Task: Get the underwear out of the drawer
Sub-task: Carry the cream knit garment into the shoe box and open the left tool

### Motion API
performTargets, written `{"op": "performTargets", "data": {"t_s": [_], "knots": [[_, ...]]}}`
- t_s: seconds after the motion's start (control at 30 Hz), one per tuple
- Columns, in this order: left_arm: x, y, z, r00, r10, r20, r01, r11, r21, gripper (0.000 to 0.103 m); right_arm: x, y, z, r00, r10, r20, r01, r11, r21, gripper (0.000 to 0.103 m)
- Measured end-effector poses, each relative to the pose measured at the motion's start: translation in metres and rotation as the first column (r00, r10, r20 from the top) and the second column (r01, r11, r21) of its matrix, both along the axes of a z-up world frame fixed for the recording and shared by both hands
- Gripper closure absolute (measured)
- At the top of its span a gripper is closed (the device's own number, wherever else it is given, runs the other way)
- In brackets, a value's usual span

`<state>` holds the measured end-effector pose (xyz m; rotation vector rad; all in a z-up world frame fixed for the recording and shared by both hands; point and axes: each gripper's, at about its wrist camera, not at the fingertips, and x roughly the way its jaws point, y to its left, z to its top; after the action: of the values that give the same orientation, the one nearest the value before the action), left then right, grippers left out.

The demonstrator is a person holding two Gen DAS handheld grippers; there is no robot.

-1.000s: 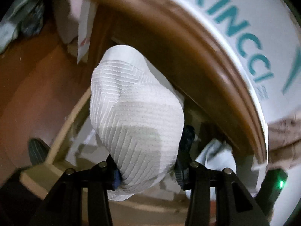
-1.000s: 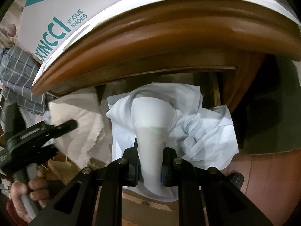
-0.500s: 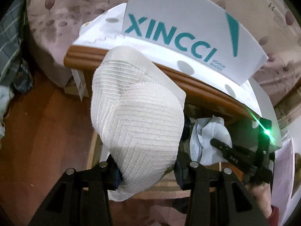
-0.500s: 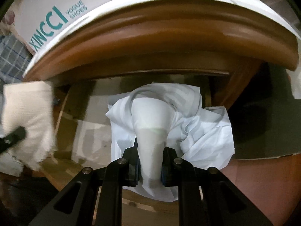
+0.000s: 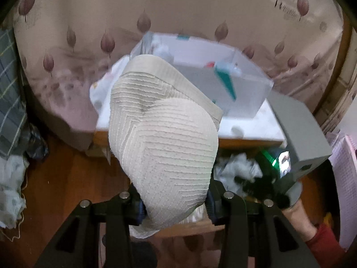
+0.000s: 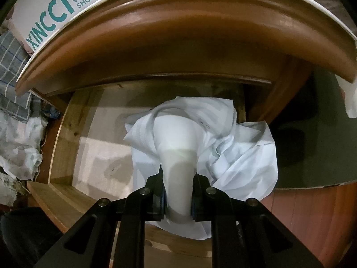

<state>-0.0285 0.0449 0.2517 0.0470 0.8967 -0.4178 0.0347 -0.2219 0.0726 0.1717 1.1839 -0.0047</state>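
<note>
Through my left wrist camera, my left gripper [image 5: 176, 201] has its fingers [image 5: 136, 205] clamped on a cream ribbed pair of underwear [image 5: 162, 147], bunched between them and bulging up toward the lens, with its waistband at the far end. It hangs in the air, clear of the drawer. Only this view shows the nightstand's top: a white shoe box [image 5: 223, 82] stands there open, with small items inside that are too blurred to name. Behind it is a leaf-patterned bedspread [image 5: 89, 22]. At the right I see my right hand [image 5: 296, 210] in a red sleeve, holding the other tool over crumpled pale cloth.

Through my right wrist camera, my right gripper [image 6: 178, 198] is closed narrow, its fingers [image 6: 159, 198] pinching a fold of white underwear [image 6: 178, 147] that rises from a crumpled heap of pale blue-white cloth [image 6: 234, 156]. That heap lies in the right half of the open wooden drawer [image 6: 67, 138]; the left half shows only the bare pale lining. Above hangs the nightstand's rounded brown edge [image 6: 189, 40], and the shoe box's side reads "XINCCI VOGUE SHOES".
</note>
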Motion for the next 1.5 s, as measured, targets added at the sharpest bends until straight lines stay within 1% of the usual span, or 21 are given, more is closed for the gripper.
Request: {"op": "performTargets", "data": {"t_s": [0.1,0.2,0.37,0.47,0.53,0.67,0.77,0.9,0.97,1.03,1.1,1.23,1.3,1.43,1.5], "knots": [[0.01,0.0,0.025,0.999,0.0,0.05,0.0,1.0,0.012,0.062,-0.001,-0.003,0.001,1.0,-0.002,0.0,0.002,1.0,-0.009,0.088],[0.026,-0.003,0.056,0.995,-0.006,0.095,0.008,1.0,-0.016,0.062,-0.001,-0.003,0.0,1.0,-0.007,-0.002,0.007,1.0,-0.011,0.088],[0.059,-0.013,0.099,0.991,-0.017,0.135,0.023,0.999,-0.045,0.062,0.0,-0.002,-0.002,1.0,-0.01,-0.011,0.01,1.0,-0.005,0.088],[0.082,-0.02,0.115,0.991,-0.021,0.133,0.029,0.998,-0.058,0.062,0.001,-0.002,-0.002,1.0,-0.013,-0.014,0.013,1.0,-0.001,0.088],[0.102,-0.028,0.123,0.99,-0.031,0.138,0.036,0.999,-0.033,0.062,0.0,-0.004,-0.002,1.0,-0.013,-0.017,0.013,1.0,0.004,0.088],[0.139,-0.039,0.127,0.99,-0.023,0.139,0.022,1.0,0.012,0.062,-0.001,-0.009,-0.003,0.999,-0.025,-0.021,0.025,0.999,0.021,0.088],[0.16,-0.045,0.128,0.991,-0.024,0.13,0.021,1.0,0.024,0.062,-0.001,-0.011,-0.004,0.999,-0.03,-0.028,0.031,0.999,0.033,0.088],[0.19,-0.058,0.12,0.995,-0.057,0.079,0.054,0.998,0.037,0.062,0.0,-0.011,-0.008,0.999,-0.031,-0.04,0.032,0.999,0.04,0.088],[0.203,-0.066,0.11,0.997,-0.068,0.041,0.067,0.997,0.041,0.062,0.001,-0.011,-0.008,0.999,-0.032,-0.042,0.034,0.998,0.044,0.088],[0.215,-0.075,0.097,0.997,-0.077,0.011,0.076,0.995,0.066,0.062,0.002,-0.012,-0.008,0.998,-0.035,-0.044,0.037,0.998,0.046,0.088],[0.222,-0.082,0.084,0.996,-0.091,-0.005,0.091,0.993,0.078,0.062,0.002,-0.012,-0.008,0.998,-0.035,-0.045,0.038,0.998,0.049,0.088],[0.238,-0.09,0.054,0.996,-0.075,-0.048,0.079,0.993,0.092,0.062,0.001,-0.014,-0.009,0.998,-0.037,-0.05,0.04,0.998,0.049,0.088],[0.245,-0.092,0.041,0.995,-0.062,-0.072,0.068,0.994,0.085,0.061,0.002,-0.014,-0.009,0.998,-0.035,-0.052,0.037,0.998,0.051,0.088],[0.252,-0.098,0.023,0.994,-0.039,-0.104,0.049,0.995,0.091,0.055,0.003,-0.014,-0.011,0.998,-0.036,-0.058,0.039,0.998,0.051,0.088],[0.25,-0.101,0.021,0.995,-0.044,-0.091,0.053,0.994,0.096,0.05,0.003,-0.014,-0.01,0.998,-0.035,-0.058,0.038,0.998,0.051,0.088]]}}
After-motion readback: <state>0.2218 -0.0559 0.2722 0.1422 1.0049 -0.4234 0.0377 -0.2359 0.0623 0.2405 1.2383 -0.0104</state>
